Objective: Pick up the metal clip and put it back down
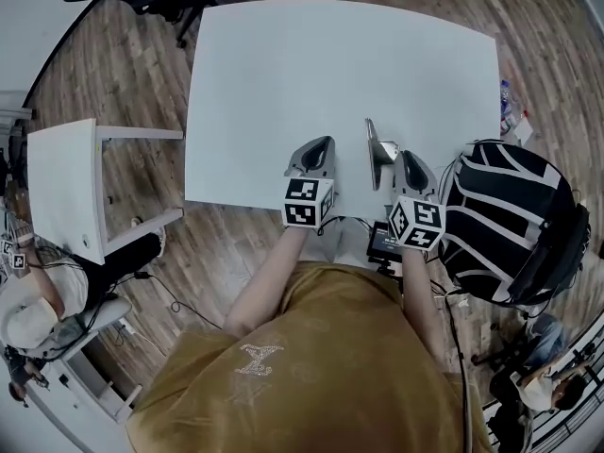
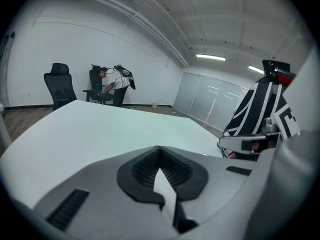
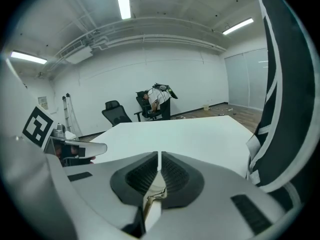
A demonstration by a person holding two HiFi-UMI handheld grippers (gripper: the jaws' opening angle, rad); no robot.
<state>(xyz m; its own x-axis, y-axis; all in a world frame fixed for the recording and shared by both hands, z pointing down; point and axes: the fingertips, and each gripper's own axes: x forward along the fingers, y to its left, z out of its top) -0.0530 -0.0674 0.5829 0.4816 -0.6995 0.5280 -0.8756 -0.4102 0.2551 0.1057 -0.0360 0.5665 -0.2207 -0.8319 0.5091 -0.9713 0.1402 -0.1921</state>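
White table [image 1: 283, 83] near its front edge: right gripper [image 1: 406, 159] clamps the clip [image 1: 376, 149], apparently just raised; left gripper [image 1: 321, 147] closed, empty. Pick-up step; next, lower gently and release.

Bright, even light fills all three views. It comes from long white ceiling strip lamps [image 3: 122, 1], burnt out to plain white at the top of the right gripper view, with another such lamp [image 2: 210, 57] at the upper right of the left gripper view. The white rectangular worktop [image 1: 330, 74] looks pale and almost washed out, with only faint, soft shadows. Both gripper views are round fisheye pictures with black corners, soft and out of focus along the bottom. In the head view the brown plank floor [image 1: 113, 83] bows toward the edges.
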